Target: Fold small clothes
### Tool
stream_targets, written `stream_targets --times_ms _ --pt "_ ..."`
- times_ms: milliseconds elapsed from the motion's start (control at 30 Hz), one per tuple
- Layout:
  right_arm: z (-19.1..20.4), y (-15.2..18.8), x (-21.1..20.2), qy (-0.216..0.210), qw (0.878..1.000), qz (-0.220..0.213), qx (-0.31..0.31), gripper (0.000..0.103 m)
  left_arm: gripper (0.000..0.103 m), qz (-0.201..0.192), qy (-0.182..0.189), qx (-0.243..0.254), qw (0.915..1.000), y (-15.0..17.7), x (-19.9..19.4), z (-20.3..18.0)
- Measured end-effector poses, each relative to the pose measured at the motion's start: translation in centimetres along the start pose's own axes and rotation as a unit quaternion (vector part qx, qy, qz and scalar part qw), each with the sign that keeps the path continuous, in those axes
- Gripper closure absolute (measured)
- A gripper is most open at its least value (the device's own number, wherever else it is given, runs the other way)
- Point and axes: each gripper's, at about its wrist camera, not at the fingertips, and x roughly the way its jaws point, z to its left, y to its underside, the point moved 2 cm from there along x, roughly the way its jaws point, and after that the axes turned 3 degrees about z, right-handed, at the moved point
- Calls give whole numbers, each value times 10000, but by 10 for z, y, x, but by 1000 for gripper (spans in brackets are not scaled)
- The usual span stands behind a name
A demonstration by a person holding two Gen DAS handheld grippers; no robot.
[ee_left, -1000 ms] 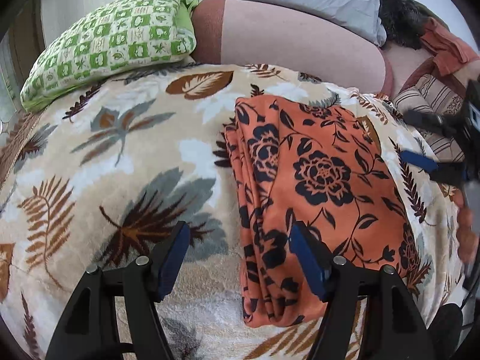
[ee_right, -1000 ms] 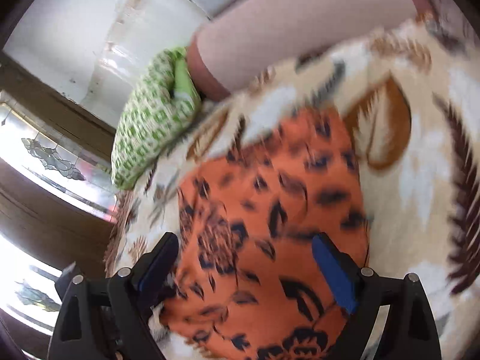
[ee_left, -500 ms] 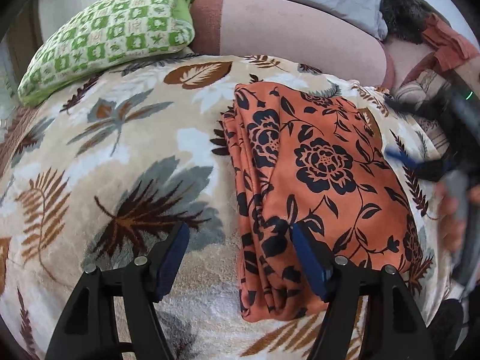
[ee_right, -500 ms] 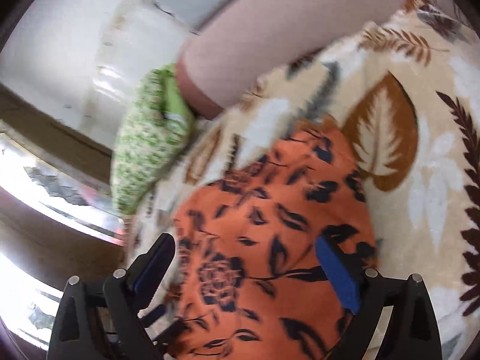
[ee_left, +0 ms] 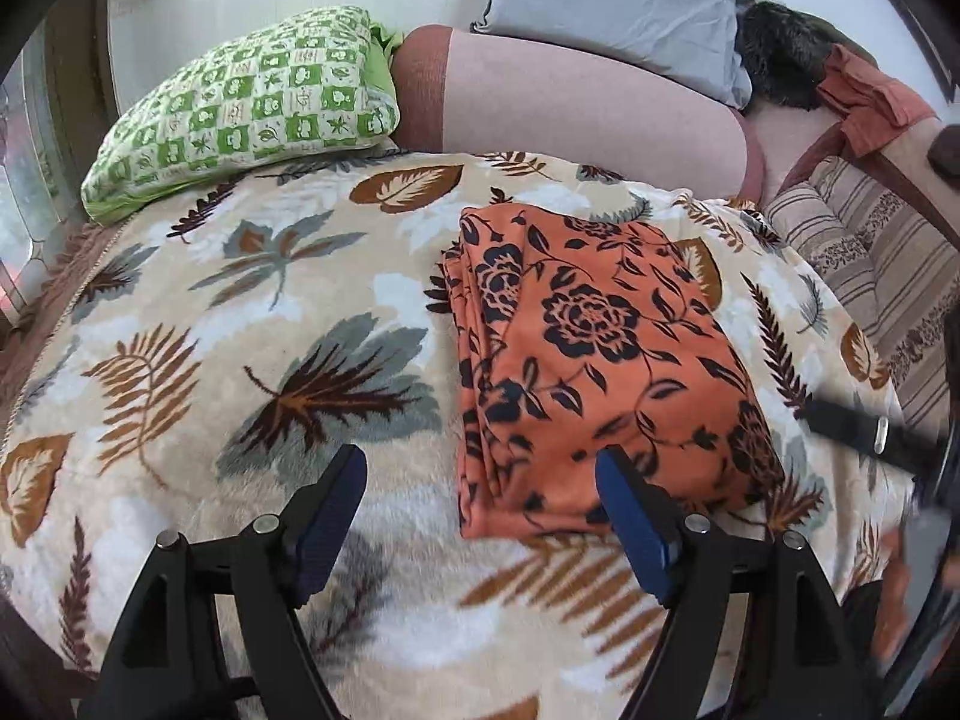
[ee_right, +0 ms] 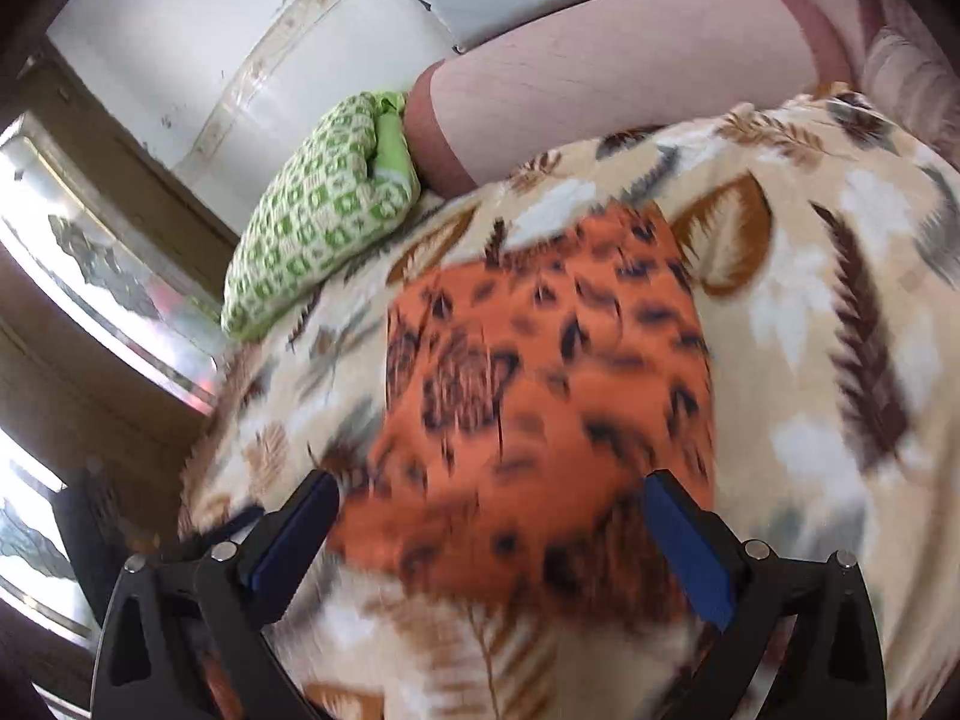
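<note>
A folded orange garment (ee_left: 600,360) with a black flower print lies flat on a leaf-patterned blanket (ee_left: 270,324). My left gripper (ee_left: 477,480) hovers just short of its near left corner. Its jaws are opening, with only the corner's edge and blanket showing between the blue pads, and nothing gripped. In the right wrist view the garment (ee_right: 540,390) is blurred by motion. My right gripper (ee_right: 489,489) stands wide open above its near edge, the pads clear of the fabric.
A green checked pillow (ee_left: 252,114) lies at the blanket's far left beside a long pink bolster (ee_left: 588,114) and a grey pillow (ee_left: 612,6). A striped cushion (ee_left: 882,276) and rust-coloured cloth (ee_left: 864,96) sit at the right. A window (ee_right: 90,276) runs along the left.
Both grippers have drawn back from the garment, so more blanket shows in front of it. The left jaws have spread wider and its right pad no longer overlaps the fabric. The right jaws also widened.
</note>
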Motion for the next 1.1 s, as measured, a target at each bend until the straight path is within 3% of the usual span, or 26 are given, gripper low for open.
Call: stream_targets --times_ms 133,300,567,1000,1100 --pt "3 45 -11 517 9986 104 -37 1 19 -32 -79 55 9999 12 -13 -9" --pt "6 64 -28 918 9956 40 -180 1 16 -188 -195 78 9996 21 -31 -17" --pt "21 64 -56 1188 9914 -204 -518 1 13 -331 -304 -52 9990 26 -50 -16" --pt "39 64 -62 1412 9852 -208 -951 1 12 -499 -568 -54 9971 21 -66 -18" --pt "41 63 -65 1378 9853 -193 -991 1 4 -542 -559 -59 9969 15 -69 -21"
